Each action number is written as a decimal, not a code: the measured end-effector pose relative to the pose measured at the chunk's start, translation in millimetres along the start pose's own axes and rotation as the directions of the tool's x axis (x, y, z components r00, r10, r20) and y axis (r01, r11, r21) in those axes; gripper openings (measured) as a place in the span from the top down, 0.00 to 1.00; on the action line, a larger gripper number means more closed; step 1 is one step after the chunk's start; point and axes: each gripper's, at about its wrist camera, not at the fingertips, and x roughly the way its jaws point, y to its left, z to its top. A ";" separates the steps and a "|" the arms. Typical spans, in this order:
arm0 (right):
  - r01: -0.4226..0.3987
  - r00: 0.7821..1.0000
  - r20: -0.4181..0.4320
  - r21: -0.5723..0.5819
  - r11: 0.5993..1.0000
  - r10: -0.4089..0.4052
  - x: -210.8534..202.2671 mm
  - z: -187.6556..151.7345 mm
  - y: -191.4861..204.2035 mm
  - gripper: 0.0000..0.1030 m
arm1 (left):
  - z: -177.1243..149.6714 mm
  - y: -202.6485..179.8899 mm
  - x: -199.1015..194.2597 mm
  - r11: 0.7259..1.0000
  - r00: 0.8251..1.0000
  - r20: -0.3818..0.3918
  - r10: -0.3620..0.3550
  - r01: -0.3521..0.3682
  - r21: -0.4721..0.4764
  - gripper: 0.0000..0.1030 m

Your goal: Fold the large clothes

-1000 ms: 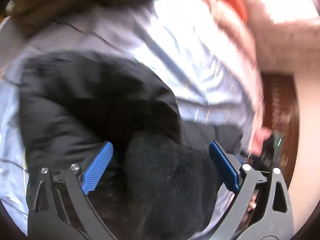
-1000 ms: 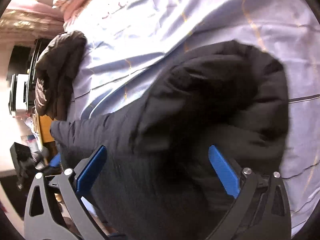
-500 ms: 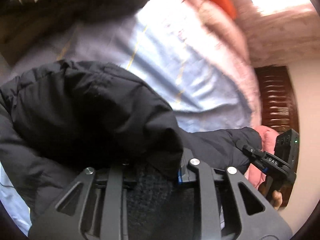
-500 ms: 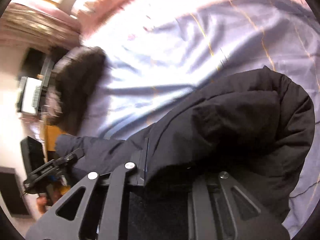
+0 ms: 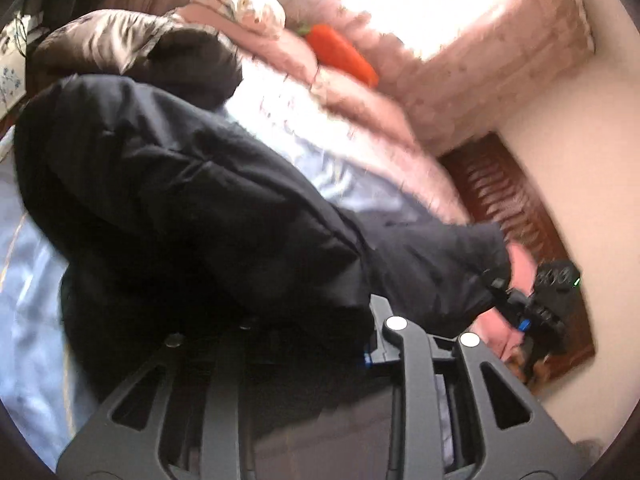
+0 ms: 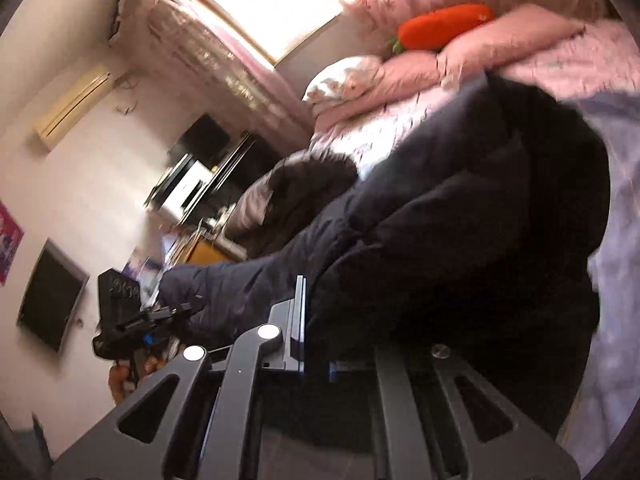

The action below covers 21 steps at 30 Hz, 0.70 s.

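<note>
A large black puffer jacket [image 5: 180,200] hangs lifted above the light blue bedsheet [image 5: 24,280]. My left gripper [image 5: 304,344] is shut on one part of the jacket's edge; its fingertips are buried in the fabric. My right gripper [image 6: 320,344] is shut on another part of the jacket [image 6: 460,240], with the jacket stretched between the two. The right gripper also shows in the left wrist view [image 5: 520,312], and the left gripper shows in the right wrist view [image 6: 144,320], each clamped on an end of the jacket.
A second dark jacket [image 5: 192,64] lies near the pillows. Pink bedding [image 6: 480,60] and an orange carrot plush [image 5: 340,56] sit at the head of the bed. A wooden headboard panel [image 5: 512,216] is at the right; a desk with electronics [image 6: 192,184] stands beside the bed.
Both grippers went from open to shut on the black jacket, then lifted it up off the sheet; both views tilted upward toward the head of the bed.
</note>
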 end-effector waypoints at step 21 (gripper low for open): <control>0.420 0.881 -0.313 0.169 0.892 -0.356 -20.9 -158.9 -63.8 0.39 | -164.6 9.9 10.8 0.975 0.916 -0.354 0.186 -0.218 -0.053 0.55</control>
